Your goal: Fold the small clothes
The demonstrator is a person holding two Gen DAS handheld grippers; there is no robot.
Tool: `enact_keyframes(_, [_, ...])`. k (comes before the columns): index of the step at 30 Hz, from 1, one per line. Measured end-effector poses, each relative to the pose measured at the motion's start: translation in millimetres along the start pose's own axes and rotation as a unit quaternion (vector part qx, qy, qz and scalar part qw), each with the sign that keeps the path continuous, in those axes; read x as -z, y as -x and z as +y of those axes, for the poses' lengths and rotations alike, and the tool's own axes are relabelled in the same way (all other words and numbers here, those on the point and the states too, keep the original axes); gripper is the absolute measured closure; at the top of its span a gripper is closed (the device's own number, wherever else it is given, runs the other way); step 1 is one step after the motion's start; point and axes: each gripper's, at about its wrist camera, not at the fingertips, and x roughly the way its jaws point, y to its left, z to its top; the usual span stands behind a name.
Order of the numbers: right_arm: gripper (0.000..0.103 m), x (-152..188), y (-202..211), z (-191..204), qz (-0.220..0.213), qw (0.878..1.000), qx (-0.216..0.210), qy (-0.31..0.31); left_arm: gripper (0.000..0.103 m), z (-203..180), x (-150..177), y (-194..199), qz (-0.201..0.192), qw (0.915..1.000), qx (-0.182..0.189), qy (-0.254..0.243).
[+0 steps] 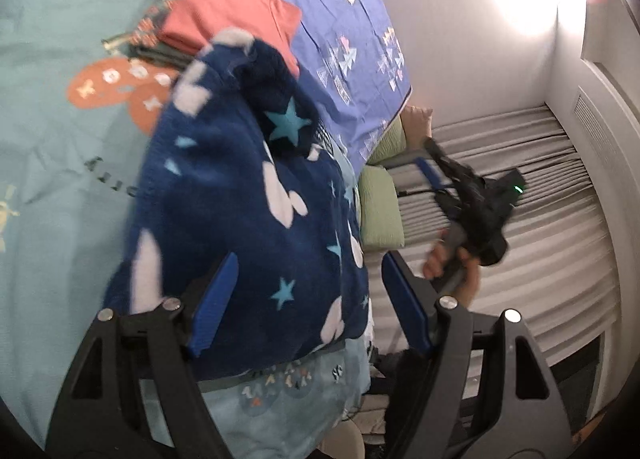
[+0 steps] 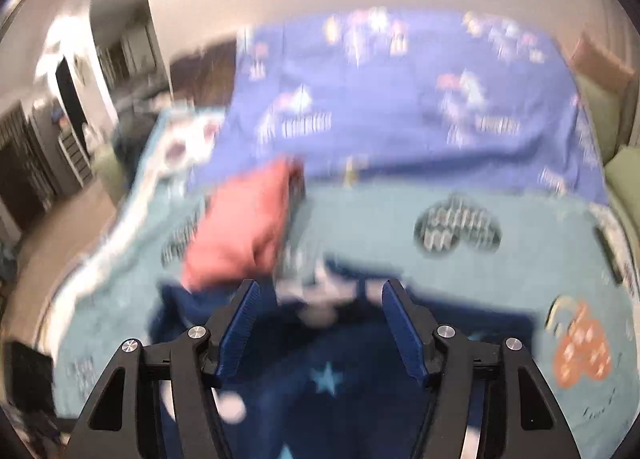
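Your left gripper point(image 1: 308, 299) has its jaws spread, and the fleecy navy garment with pale blue stars and pink shapes point(image 1: 248, 195) bulges between them; neither pad clearly presses it, so take hold before you lift. It lies bunched on the pale teal bedspread point(image 1: 48, 163), just near of the folded coral garment point(image 1: 228, 7) stacked further back on the bed. To its right, your right gripper point(image 2: 320, 323) hovers above the same navy fleece with jaws spread and nothing in them; that view is blurred. I would slow that hand, spread the fleece flat, then pinch matching corners so the fold lands square, clear of the coral stack.
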Motion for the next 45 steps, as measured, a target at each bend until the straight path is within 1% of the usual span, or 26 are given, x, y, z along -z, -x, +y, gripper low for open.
enact_keyframes(1, [0.035, -2.1, 6.5, 3.8, -0.006, 1.0, 0.0, 0.013, 0.029, 1.4, -0.8, 4.1, -0.004, 1.0, -0.001, -0.001])
enact_keyframes(2, [0.03, -1.2, 13.6, 9.4, -0.01, 0.999, 0.009, 0.034, 0.029, 4.5, -2.0, 10.0, -0.01, 0.9999, -0.004, 0.001])
enact_keyframes(4, [0.027, 8.9, 19.7, 21.6, -0.002, 0.997, 0.027, 0.077, 0.029, 9.9, -2.5, 16.9, -0.018, 0.9998, -0.009, 0.006])
enact_keyframes(6, [0.026, 28.3, 17.9, 27.1, 0.025, 0.995, 0.021, 0.099, 0.029, 18.5, -1.0, 22.2, -0.025, 0.9995, -0.015, 0.014])
enact_keyframes(7, [0.026, 41.6, 12.8, 31.4, 0.049, 0.993, 0.008, 0.108, 0.029, 22.0, -0.7, 22.8, -0.027, 0.9993, -0.02, 0.018])
enact_keyframes(9, [0.026, 64.1, 4.7, 37.9, 0.082, 0.989, -0.009, 0.123, 0.029, 30.0, 2.6, 24.0, -0.03, 0.9987, -0.032, 0.027])
enact_keyframes(11, [0.026, 86.6, -9.1, 49.7, 0.112, 0.984, -0.011, 0.14, 0.029, 36.8, 5.2, 26.8, -0.032, 0.998, -0.045, 0.032])
enact_keyframes(13, [0.026, 102.3, -17.5, 53.2, 0.133, 0.98, -0.018, 0.148, 0.029, 43.1, 8.6, 29.5, -0.033, 0.9973, -0.056, 0.034])
enact_keyframes(14, [0.026, 112.4, -21.6, 55.8, 0.145, 0.978, -0.024, 0.149, 0.029, 47.7, 10.4, 29.4, -0.035, 0.9972, -0.053, 0.038])
enact_keyframes(16, [0.026, 127.8, -22.6, 54.9, 0.16, 0.976, -0.037, 0.144, 0.029, 60.7, 14.4, 28.9, -0.034, 0.9974, -0.032, 0.055])
enact_keyframes(18, [0.026, 138.6, -18.4, 51.9, 0.158, 0.978, -0.059, 0.126, 0.029, 70.8, 18.0, 28.1, -0.029, 0.9969, -0.021, 0.07])
enact_keyframes(20, [0.026, 142.1, -7.2, 46.1, 0.147, 0.978, -0.105, 0.105, 0.029, 78.5, 22.1, 27.7, -0.028, 0.9961, -0.027, 0.079])
enact_keyframes(22, [0.026, 140.1, 5.5, 40.2, 0.135, 0.979, -0.126, 0.088, 0.029, 83.1, 25.8, 28.2, -0.027, 0.9959, -0.034, 0.079])
enact_keyframes(24, [0.026, 138.4, 17.6, 36.8, 0.125, 0.98, -0.135, 0.082, 0.029, 90.7, 30.7, 28.4, -0.023, 0.9952, -0.036, 0.088])
enact_keyframes(25, [0.026, 137.4, 20.5, 36.5, 0.122, 0.98, -0.135, 0.082, 0.028, 95.2, 34.0, 28.9, -0.022, 0.9944, -0.03, 0.098])
enact_keyframes(27, [0.025, 136.0, 28.4, 35.6, 0.115, 0.981, -0.135, 0.078, 0.028, 104.3, 42.9, 29.6, -0.025, 0.9917, -0.004, 0.126])
enact_keyframes(29, [0.025, 134.8, 32.0, 36.3, 0.111, 0.981, -0.14, 0.075, 0.024, 109.0, 50.6, 26.9, -0.018, 0.9888, 0.039, 0.143])
enact_keyframes(30, [0.025, 134.4, 32.7, 37.3, 0.11, 0.981, -0.142, 0.074, 0.024, 109.6, 53.4, 24.2, -0.014, 0.9865, 0.061, 0.152])
enact_keyframes(31, [0.025, 134.0, 33.6, 38.4, 0.109, 0.981, -0.144, 0.071, 0.022, 110.1, 55.0, 21.8, -0.013, 0.9847, 0.073, 0.158])
enact_keyframes(32, [0.024, 133.7, 33.1, 40.2, 0.109, 0.98, -0.15, 0.068, 0.021, 109.3, 54.2, 18.5, -0.015, 0.9842, 0.076, 0.159])
enact_keyframes(34, [0.024, 133.4, 30.2, 43.7, 0.113, 0.978, -0.164, 0.06, 0.02, 107.4, 50.4, 12.8, -0.02, 0.9852, 0.067, 0.157])
enact_keyframes(36, [0.024, 133.9, 28.7, 48.6, 0.117, 0.976, -0.175, 0.054, 0.02, 108.0, 44.7, 2.8, -0.018, 0.9829, 0.077, 0.167])
enact_keyframes(38, [0.024, 134.5, 27.8, 52.3, 0.117, 0.976, -0.177, 0.057, 0.02, 111.7, 40.3, -6.6, -0.016, 0.9802, 0.085, 0.178])
enact_keyframes(41, [0.024, 136.1, 28.3, 56.5, 0.117, 0.976, -0.171, 0.066, 0.02, 114.8, 32.3, -12.1, -0.022, 0.9816, 0.072, 0.176])
enact_keyframes(43, [0.024, 137.0, 29.9, 56.7, 0.119, 0.976, -0.17, 0.07, 0.02, 118.5, 27.0, -5.4, -0.04, 0.9806, 0.07, 0.179])
enact_keyframes(45, [0.024, 137.2, 32.7, 55.6, 0.118, 0.976, -0.168, 0.074, 0.02, 123.9, 23.0, 0.9, -0.065, 0.9774, 0.077, 0.186])
